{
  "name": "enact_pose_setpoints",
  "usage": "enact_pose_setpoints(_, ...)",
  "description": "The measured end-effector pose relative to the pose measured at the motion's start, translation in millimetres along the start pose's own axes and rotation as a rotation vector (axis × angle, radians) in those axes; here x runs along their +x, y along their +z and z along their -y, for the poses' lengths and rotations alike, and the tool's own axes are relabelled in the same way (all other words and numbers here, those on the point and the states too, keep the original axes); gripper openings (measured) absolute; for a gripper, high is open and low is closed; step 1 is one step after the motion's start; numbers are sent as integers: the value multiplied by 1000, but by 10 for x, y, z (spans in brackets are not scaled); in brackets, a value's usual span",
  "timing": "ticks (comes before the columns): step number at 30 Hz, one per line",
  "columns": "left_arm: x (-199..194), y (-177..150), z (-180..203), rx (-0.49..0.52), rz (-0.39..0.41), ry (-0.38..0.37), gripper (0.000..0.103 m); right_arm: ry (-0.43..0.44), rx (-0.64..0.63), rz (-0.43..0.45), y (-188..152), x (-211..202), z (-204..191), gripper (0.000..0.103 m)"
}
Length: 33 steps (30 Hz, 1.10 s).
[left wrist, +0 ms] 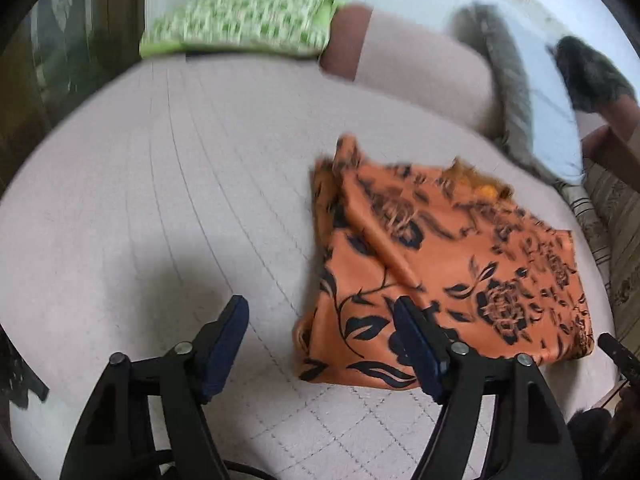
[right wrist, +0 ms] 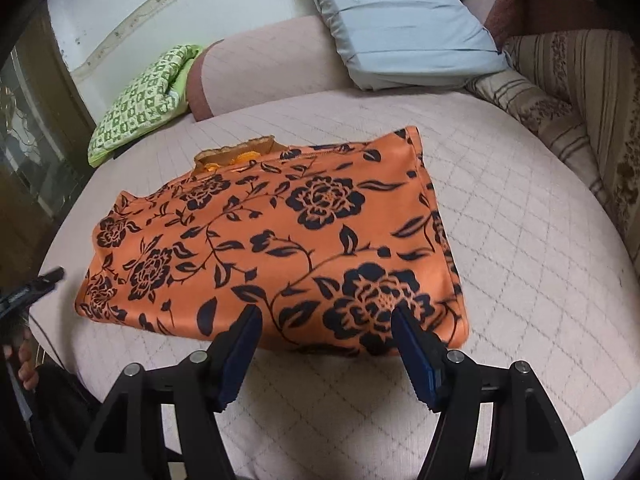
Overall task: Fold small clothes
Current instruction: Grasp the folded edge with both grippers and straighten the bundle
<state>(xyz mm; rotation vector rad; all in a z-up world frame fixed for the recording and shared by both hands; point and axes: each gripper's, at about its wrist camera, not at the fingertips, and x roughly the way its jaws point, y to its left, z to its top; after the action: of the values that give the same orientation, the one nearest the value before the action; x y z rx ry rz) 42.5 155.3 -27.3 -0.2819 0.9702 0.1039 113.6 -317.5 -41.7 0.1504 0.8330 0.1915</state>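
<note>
Folded orange floral garment (right wrist: pixel 276 240) lying flat on quilted pink bed (right wrist: pixel 520 248). Left claw (left wrist: pixel 320 332) gaping wide, empty, hovering beside garment's edge. Right claw (right wrist: pixel 324 332) gaping wide, empty, above near edge.

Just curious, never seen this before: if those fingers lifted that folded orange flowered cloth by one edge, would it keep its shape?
Probably not. The orange flowered cloth lies in soft layers with creased, sagging edges, so it would likely droop and unfold. Its smooth sheen suggests it may slip. It looks light.
</note>
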Motion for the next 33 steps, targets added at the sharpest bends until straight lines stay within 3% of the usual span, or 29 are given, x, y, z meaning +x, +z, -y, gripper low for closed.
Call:
enact_pose_setpoints(2,89,-76,3,-12,-36,-22,67,7,23,7,8,-1,64,70)
enact_pose_setpoints(5,190,-185,58,1,-62,-12,66,14,50,9,2,31,159,70)
enact_pose_setpoints(10,56,-175,181,56,11,6,66,37,64,13,-30,121,217,70)
enact_pose_setpoints(13,176,-171,174,75,-25,-7,64,44,69,31,-46,128,229,70)
enact_pose_setpoints(15,280,-164,123,62,-55,-10,44,58,67,48,-50,105,229,70)
enact_pose_setpoints(17,323,-164,75,33,-60,-27,42,69,64,59,-58,91,228,70)
enact_pose_setpoints(18,314,-162,73,30,-54,-30,26,74,67,61,-60,95,233,70)
enact_pose_setpoints(20,274,-158,73,27,-44,-3,6,82,82,62,-55,113,255,70)
enact_pose_setpoints(25,-35,-287,101,-25,11,22,5,95,103,69,-50,123,305,70)
enact_pose_setpoints(28,265,-416,-63,-133,-98,25,6,85,110,47,-52,174,321,70)
enact_pose_setpoints(33,78,-247,87,-63,-48,55,7,93,119,46,-50,164,338,70)
